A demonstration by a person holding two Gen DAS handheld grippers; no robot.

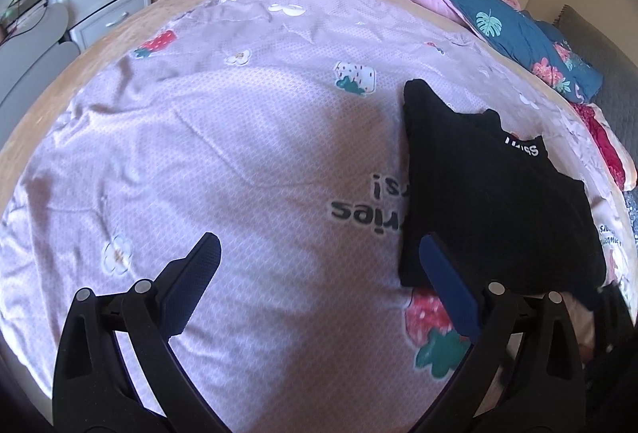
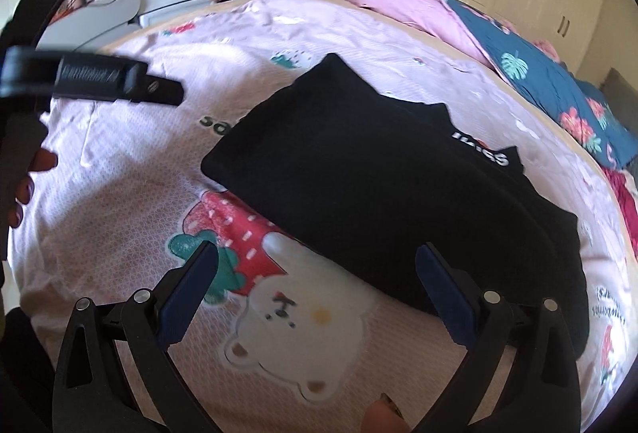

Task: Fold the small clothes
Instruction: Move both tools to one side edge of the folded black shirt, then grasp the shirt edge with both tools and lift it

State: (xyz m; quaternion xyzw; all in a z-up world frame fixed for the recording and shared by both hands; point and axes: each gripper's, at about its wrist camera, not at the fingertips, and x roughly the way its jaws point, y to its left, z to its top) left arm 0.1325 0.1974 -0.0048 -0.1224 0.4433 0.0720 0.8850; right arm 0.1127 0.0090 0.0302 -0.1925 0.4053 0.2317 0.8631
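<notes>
Folded black shirt (image 2: 379, 201) on bedsheet (image 1: 239, 154); quilt (image 1: 498, 14) behind.

**Both claws spread wide, gripping nothing**

In the left wrist view, the left claw (image 1: 319, 253) has its two blue-padded fingers set far apart, tips toward 12 o'clock, nothing between them. The right claw (image 2: 317, 257) stands the same way in its own view. From the right wrist camera, the left claw (image 2: 119, 82) shows at 10 o'clock, with the person's left hand (image 2: 28, 185) gripping its handle at 9 o'clock.
</notes>
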